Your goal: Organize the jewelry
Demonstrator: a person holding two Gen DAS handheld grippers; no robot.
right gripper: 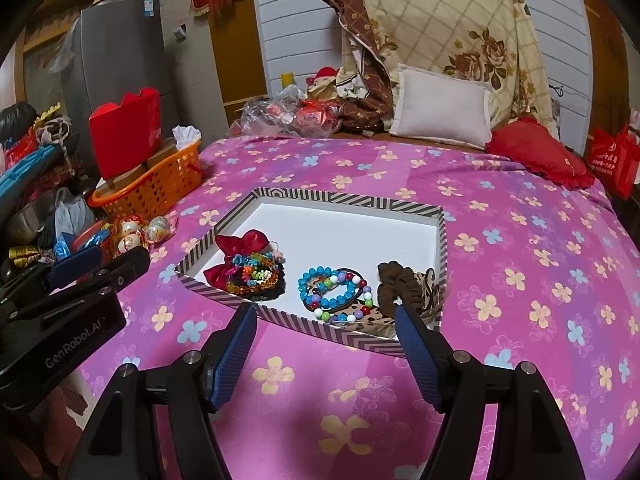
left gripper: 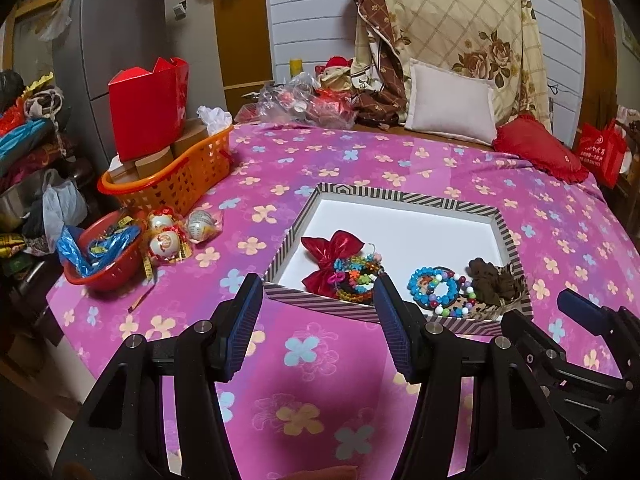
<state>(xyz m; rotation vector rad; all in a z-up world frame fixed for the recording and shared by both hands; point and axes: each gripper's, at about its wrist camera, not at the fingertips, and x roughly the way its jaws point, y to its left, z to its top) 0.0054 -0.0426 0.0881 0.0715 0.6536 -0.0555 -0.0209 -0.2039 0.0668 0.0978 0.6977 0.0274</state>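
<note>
A shallow striped box (left gripper: 404, 197) (right gripper: 344, 197) with a white floor lies on the pink flowered cloth. Along its near side lie a red satin bow (left gripper: 334, 249) (right gripper: 240, 245), a pile of multicoloured bead bracelets (left gripper: 356, 278) (right gripper: 256, 274), blue and mixed bead bracelets (left gripper: 436, 287) (right gripper: 334, 290), and a brown scrunchie (left gripper: 490, 278) (right gripper: 398, 280) on a leopard-print piece (right gripper: 430, 284). My left gripper (left gripper: 318, 294) is open and empty just before the box's near edge. My right gripper (right gripper: 326, 322) is open and empty, also before the near edge; it also shows in the left wrist view (left gripper: 576, 306).
An orange basket (left gripper: 172, 176) (right gripper: 156, 178) with a red gift box (left gripper: 148, 108) stands at the left, with a red bowl (left gripper: 102, 256) and wrapped sweets beside it. Pillows (left gripper: 450, 106) and a red cushion (right gripper: 540, 158) lie behind the box.
</note>
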